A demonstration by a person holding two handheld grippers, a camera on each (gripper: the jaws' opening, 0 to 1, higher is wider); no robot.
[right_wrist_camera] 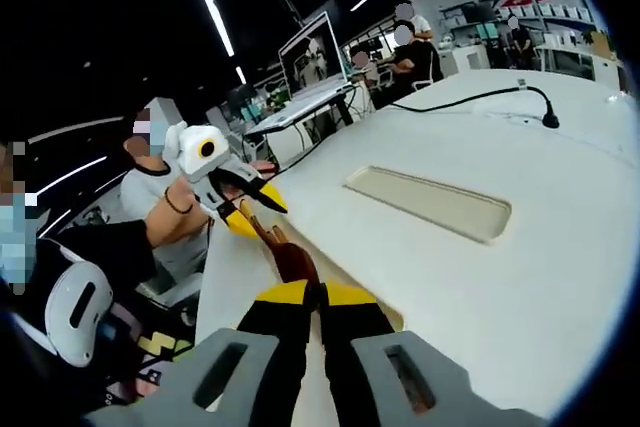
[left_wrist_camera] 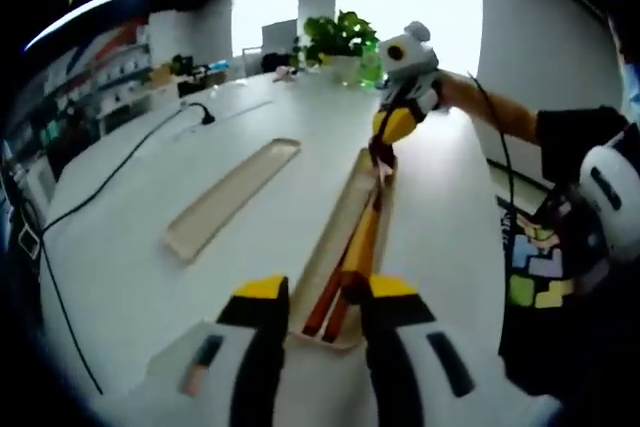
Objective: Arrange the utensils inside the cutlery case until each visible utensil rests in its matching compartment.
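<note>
Your left gripper (left_wrist_camera: 318, 299) jaws stand parted beside brown wooden chopsticks (left_wrist_camera: 345, 292) in the long beige case (left_wrist_camera: 335, 237) on the white surface (left_wrist_camera: 130, 247); right gripper (right_wrist_camera: 318, 295), at 12 o'clock, pinches their far end.

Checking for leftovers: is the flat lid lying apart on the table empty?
Empty. The lid lies flat on the white table, its shallow recess bare in both views.

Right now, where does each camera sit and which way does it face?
Left gripper view: rides the left gripper, facing along the long tray of chopsticks toward the right gripper; a forearm shows.
Right gripper view: rides the right gripper, shut on the chopsticks, facing the left gripper; a hand shows.
Shared: the chopsticks, the lid, the white table.
</note>
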